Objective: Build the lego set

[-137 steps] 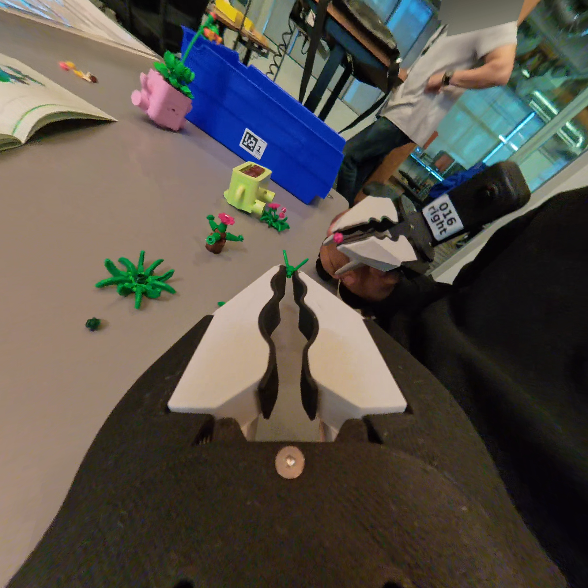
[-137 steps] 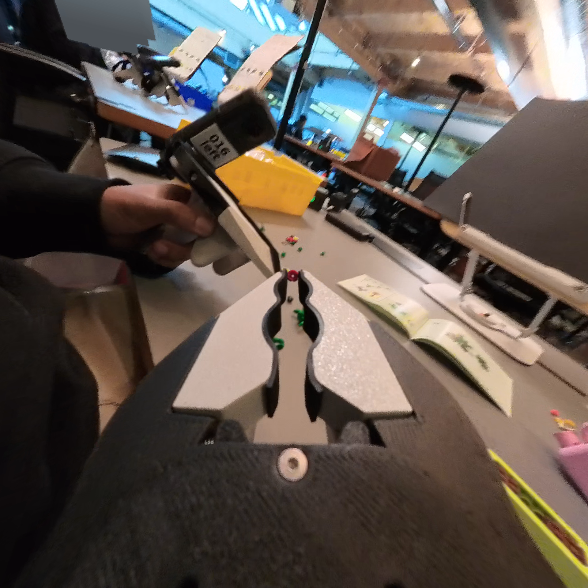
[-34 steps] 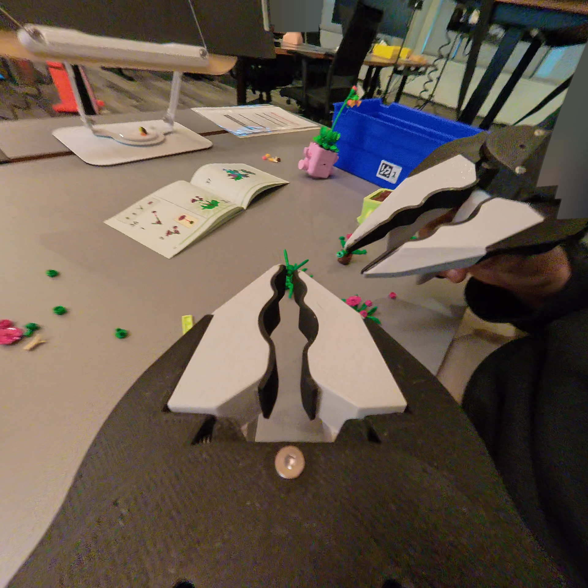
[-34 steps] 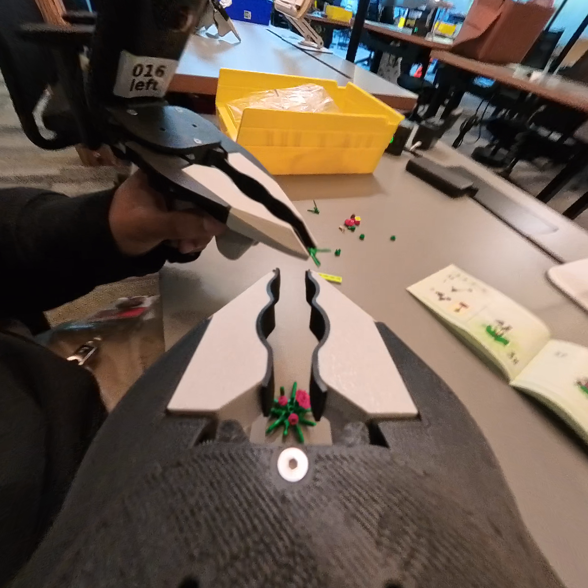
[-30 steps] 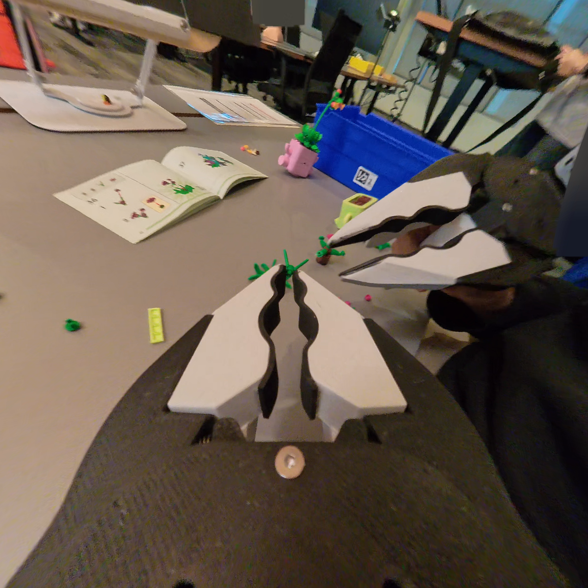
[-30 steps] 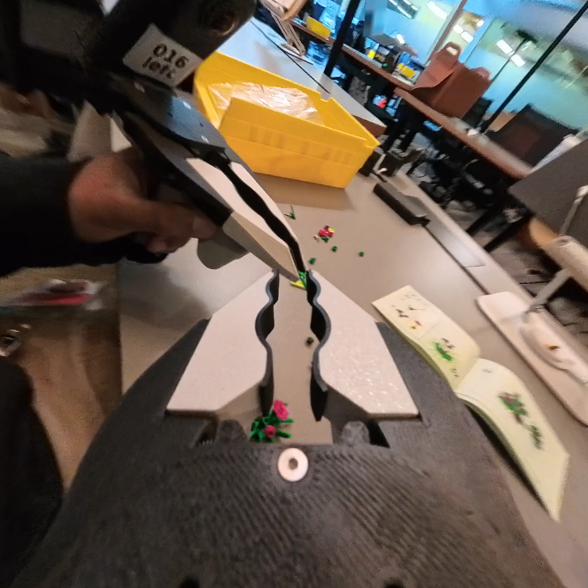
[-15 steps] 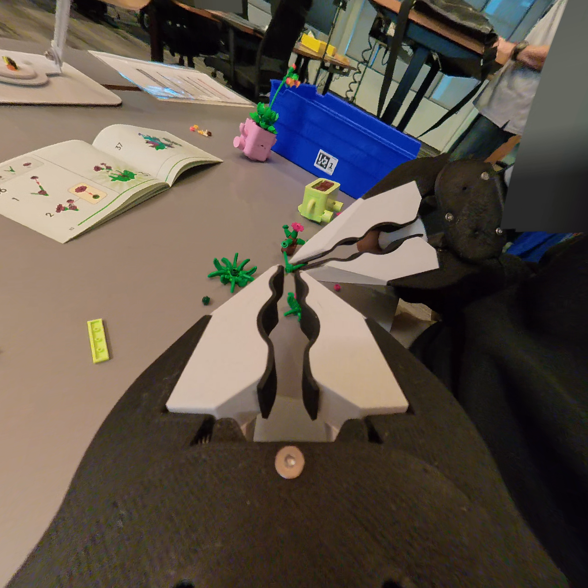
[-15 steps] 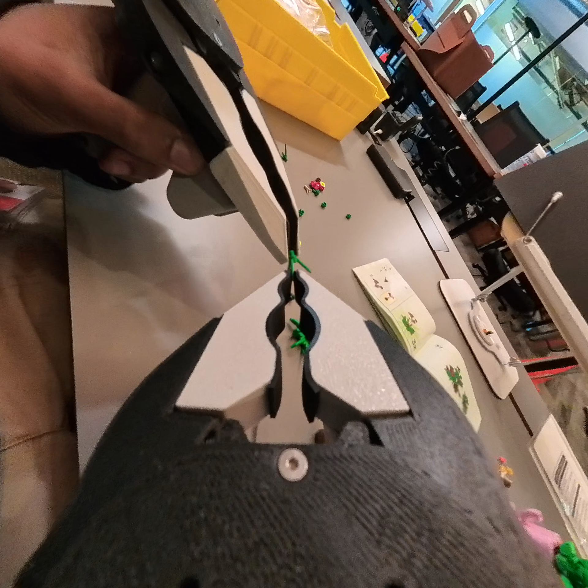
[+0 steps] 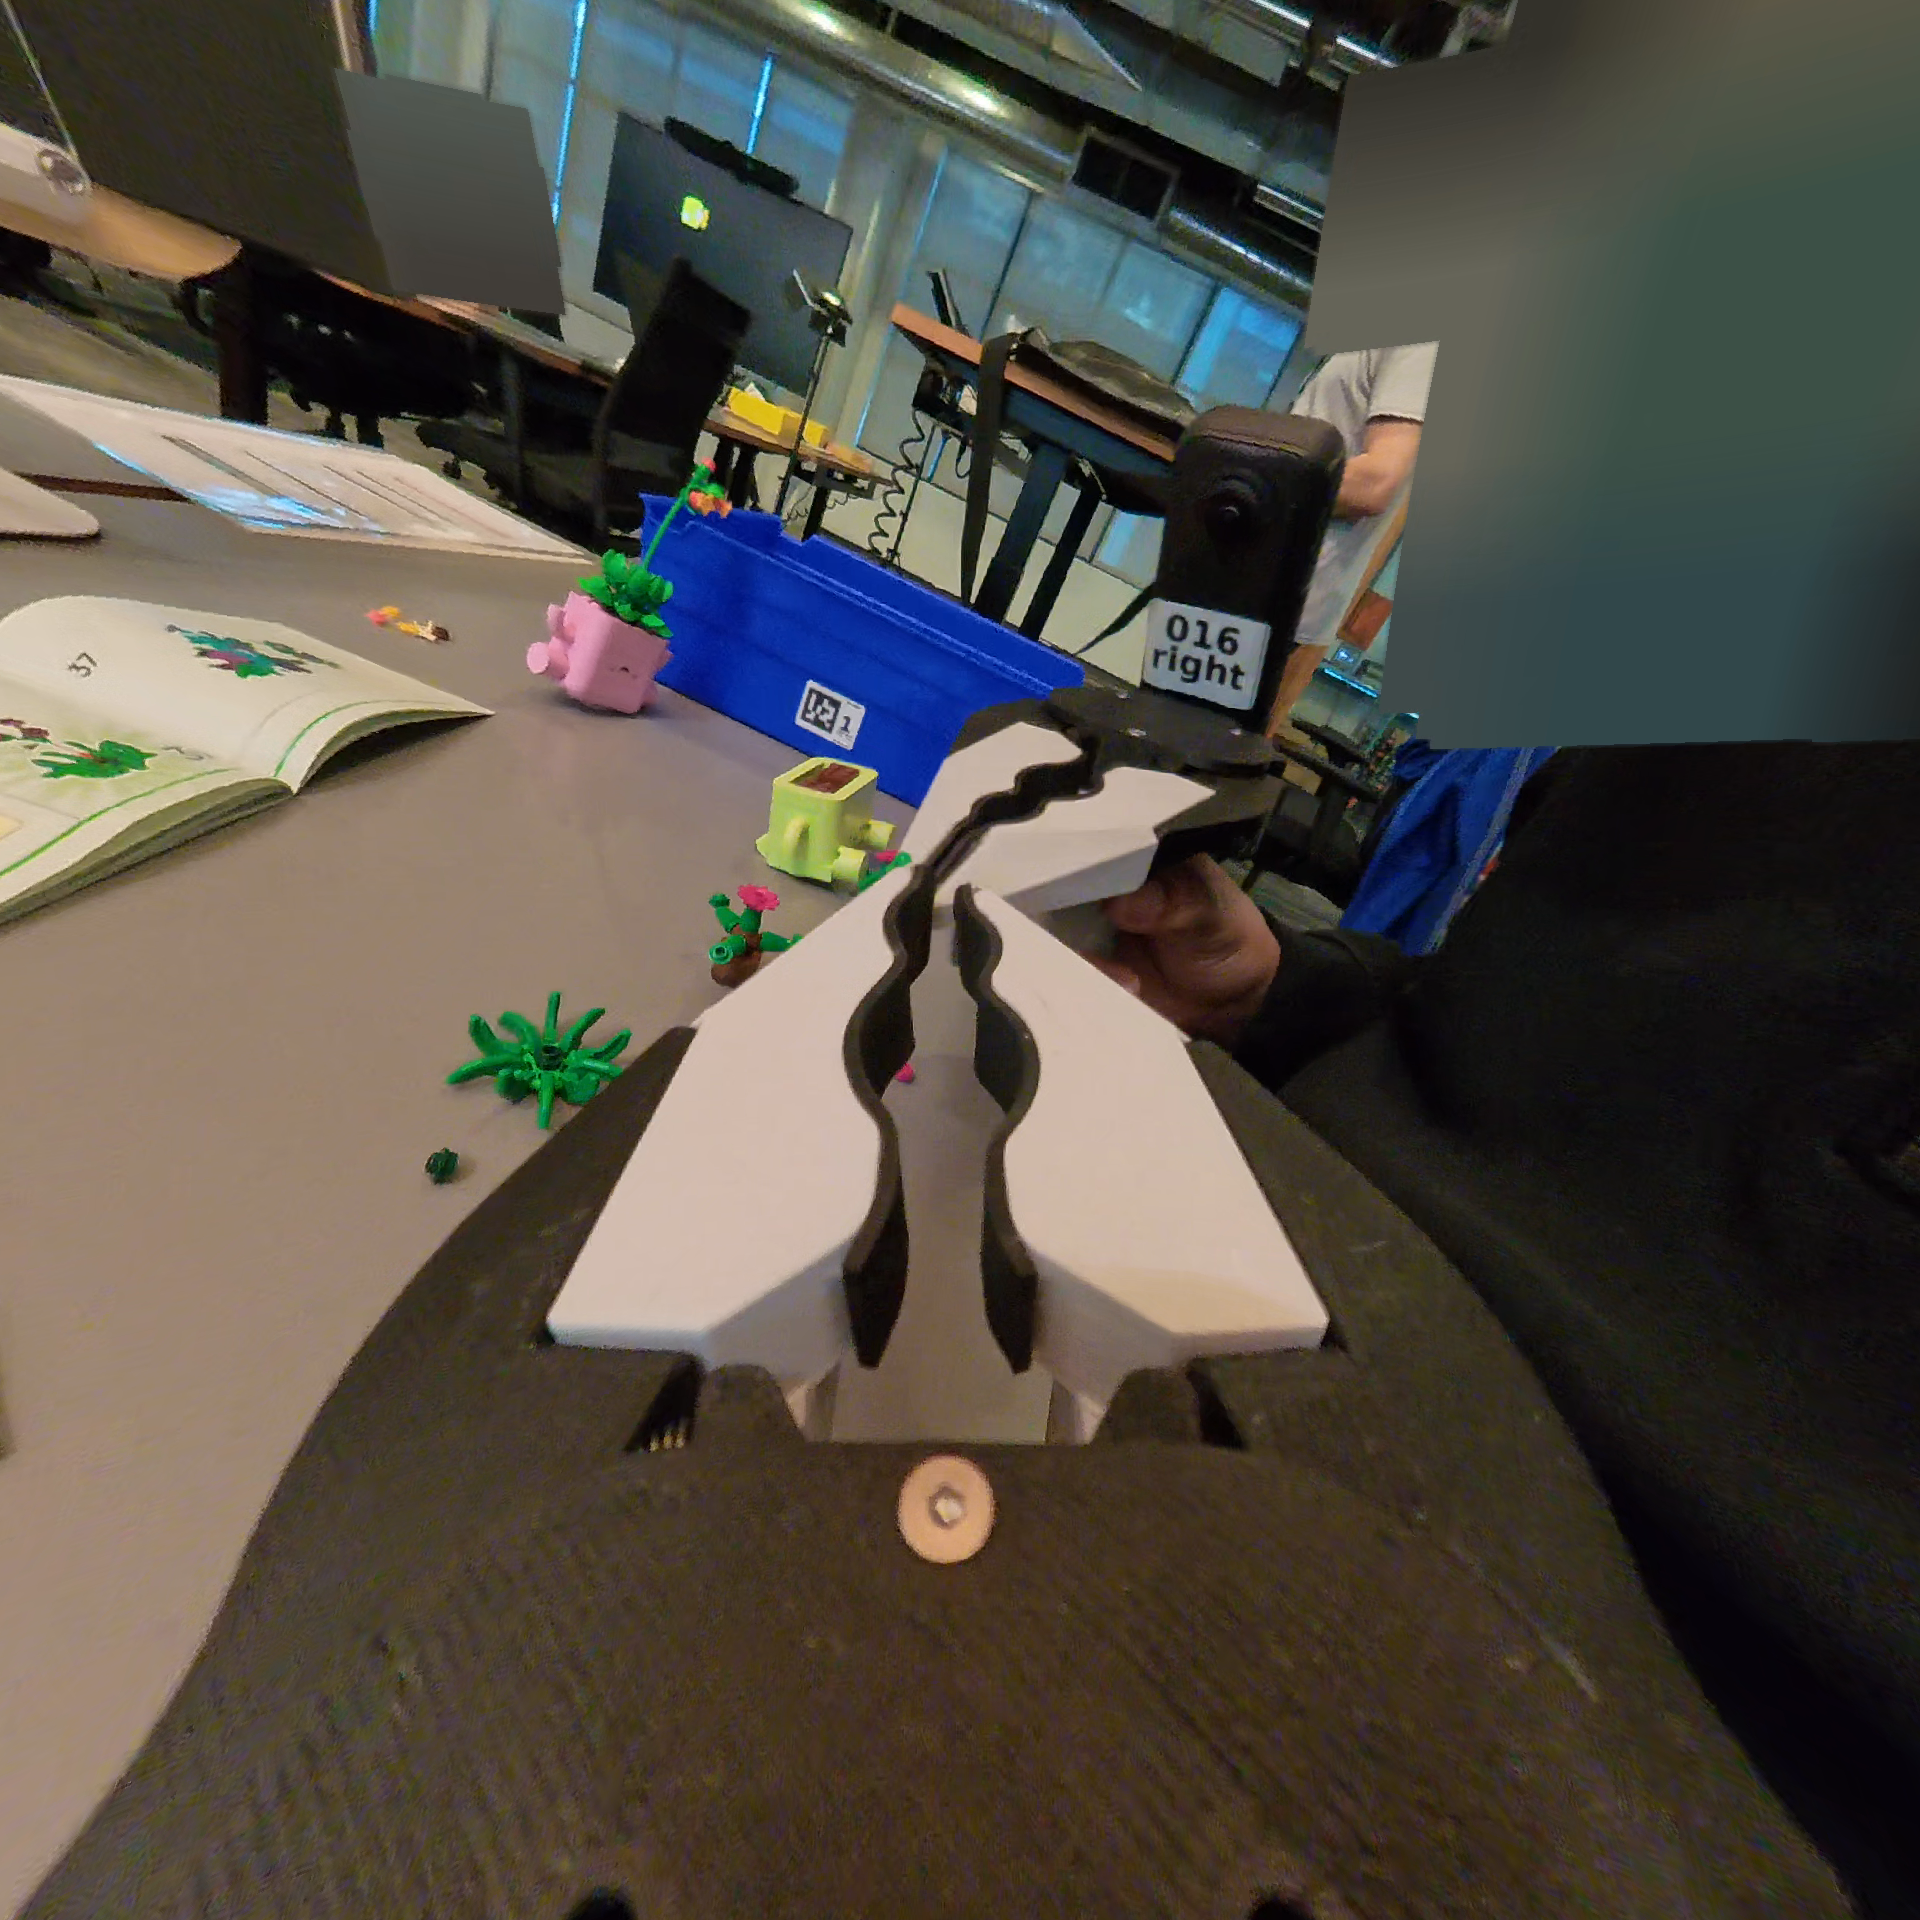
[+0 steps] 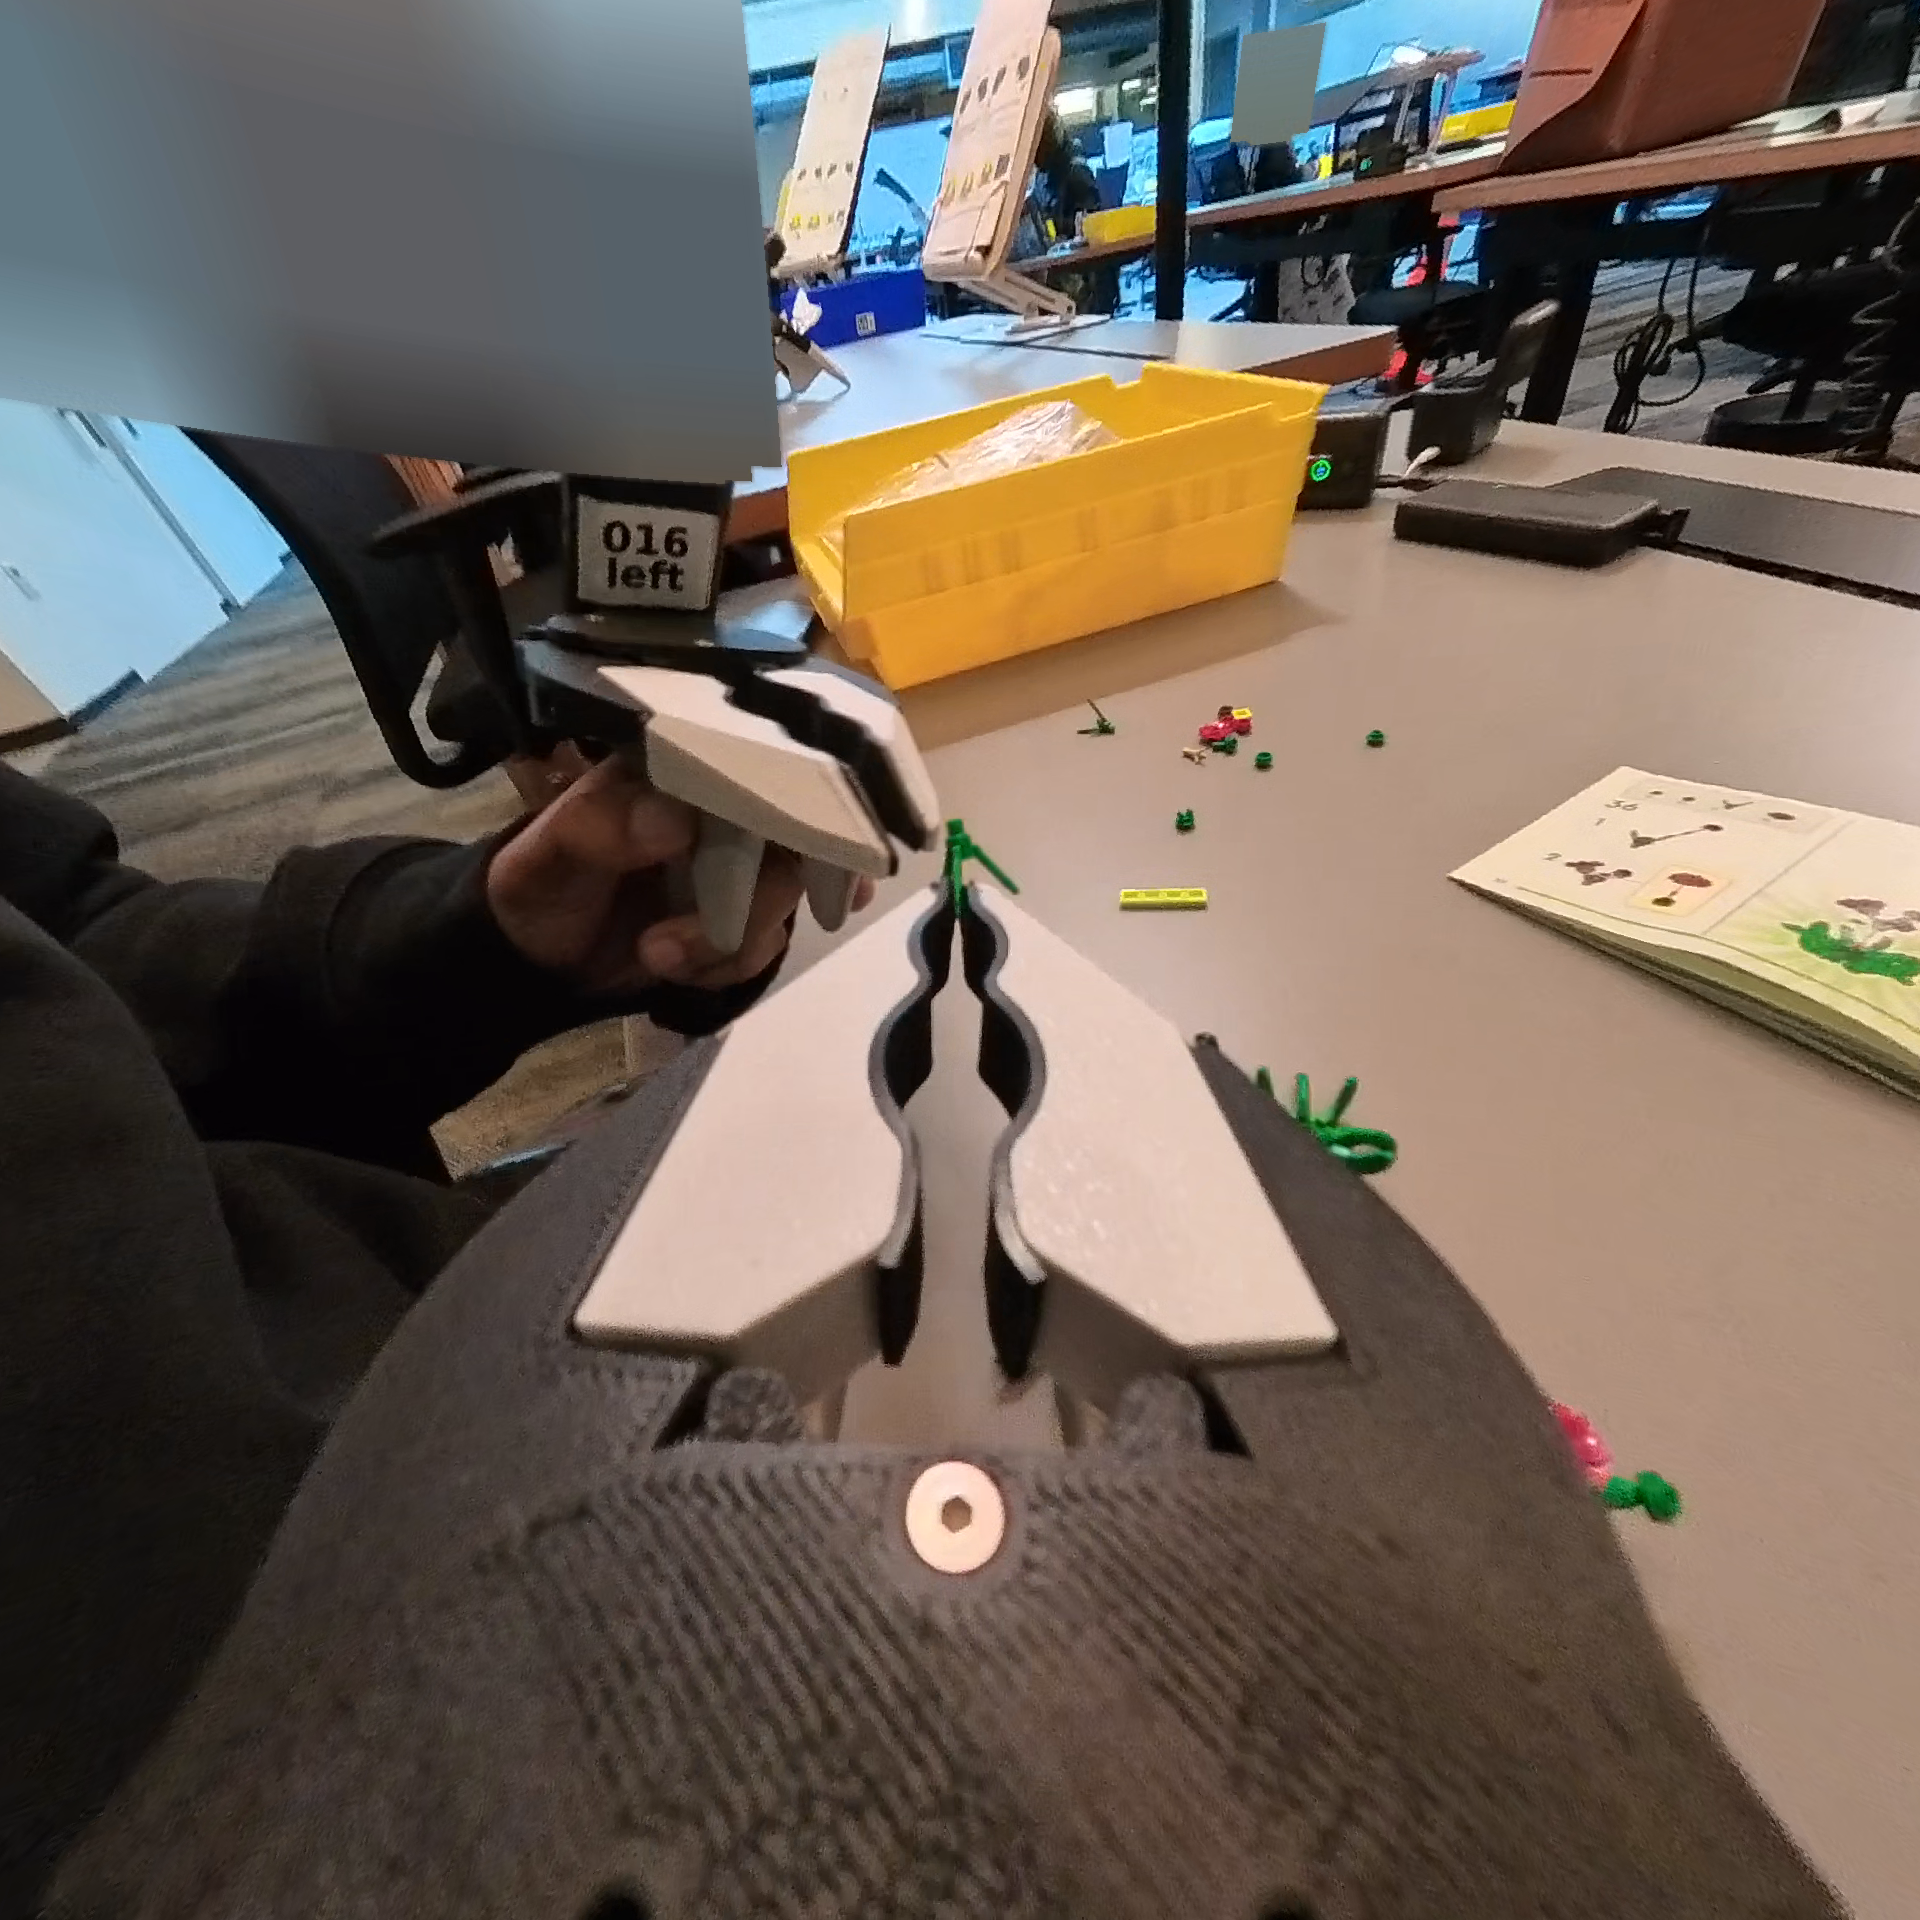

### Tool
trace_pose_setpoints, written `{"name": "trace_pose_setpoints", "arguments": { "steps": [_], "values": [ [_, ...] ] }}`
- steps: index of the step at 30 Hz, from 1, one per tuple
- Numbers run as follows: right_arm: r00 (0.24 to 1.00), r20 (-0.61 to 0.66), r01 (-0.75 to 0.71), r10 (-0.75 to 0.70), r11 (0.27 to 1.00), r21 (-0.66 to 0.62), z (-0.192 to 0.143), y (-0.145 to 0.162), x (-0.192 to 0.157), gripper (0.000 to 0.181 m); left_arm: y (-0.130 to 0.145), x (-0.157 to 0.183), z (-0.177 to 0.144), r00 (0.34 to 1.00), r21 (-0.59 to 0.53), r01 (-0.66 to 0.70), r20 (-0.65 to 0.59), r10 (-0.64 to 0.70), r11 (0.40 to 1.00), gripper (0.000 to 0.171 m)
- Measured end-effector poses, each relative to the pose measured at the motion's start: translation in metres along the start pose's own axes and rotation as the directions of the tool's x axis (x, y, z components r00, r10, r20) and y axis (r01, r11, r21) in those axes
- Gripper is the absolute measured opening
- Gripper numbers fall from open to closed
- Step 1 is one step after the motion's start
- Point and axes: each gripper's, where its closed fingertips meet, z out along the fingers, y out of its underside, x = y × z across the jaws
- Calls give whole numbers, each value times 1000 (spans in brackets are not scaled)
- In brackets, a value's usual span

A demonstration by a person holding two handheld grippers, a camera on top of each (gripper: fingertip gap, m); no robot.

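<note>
My right gripper is shut on a thin green forked Lego stem that stands up out of its tips. My left gripper has its jaws a narrow gap apart with nothing between them. In the right wrist view the left gripper has its tips right beside the top of the stem; I cannot tell whether they touch. In the left wrist view the right gripper sits just behind my left tips, and the stem is hidden there. Both are held above the grey table's near edge.
On the table lie a green leafy piece, a small flower plant, a lime pot, a pink potted plant, a blue bin and an open booklet. A yellow bin, a lime plate and loose pieces lie to the left. Less than 4 cm separates the two grippers' tips. Between my right fingertips and the green leafy piece there is roughly 12 centimetres.
The right gripper closed on the stem that the left gripper held. The left jaws have since parted off it, and both grippers have tilted level, tip to tip.
</note>
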Motion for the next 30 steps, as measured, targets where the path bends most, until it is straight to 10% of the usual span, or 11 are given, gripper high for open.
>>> {"name": "trace_pose_setpoints", "arguments": {
  "steps": [21,30],
  "values": [
    [999,6,54,-54,998,-36,-9,4,-4,19,5,-3,-1,1000,-48,2,24,-1,999,0],
    [947,20,320,-321,935,-154,-18,12,-5,20,29,1,11,992,-211,-106,47,118,972,0]
  ]
}}
